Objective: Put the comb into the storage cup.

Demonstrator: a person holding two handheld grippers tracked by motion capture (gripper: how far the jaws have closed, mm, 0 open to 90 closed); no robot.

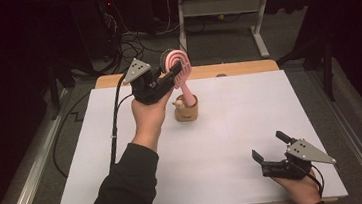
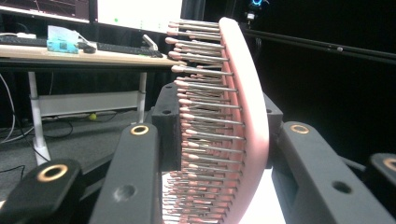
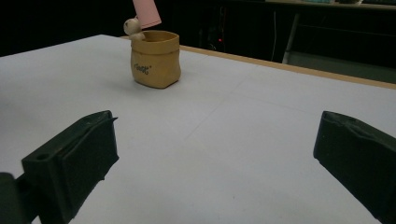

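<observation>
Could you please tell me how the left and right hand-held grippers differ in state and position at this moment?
The left hand-held gripper is shut on the head of a pink hairbrush, while the right hand-held gripper is open with nothing between its jaws. The left one is raised above a tan cup, where the brush handle stands; the right one sits low over the white table, away from the cup. Both are black, each held in one hand.

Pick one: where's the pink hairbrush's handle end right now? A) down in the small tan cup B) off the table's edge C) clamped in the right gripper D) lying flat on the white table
A: the left gripper is shut on the hairbrush by its bristled head, and the handle slants down into the cup; the right gripper stands open and empty near the table's front edge.
</observation>
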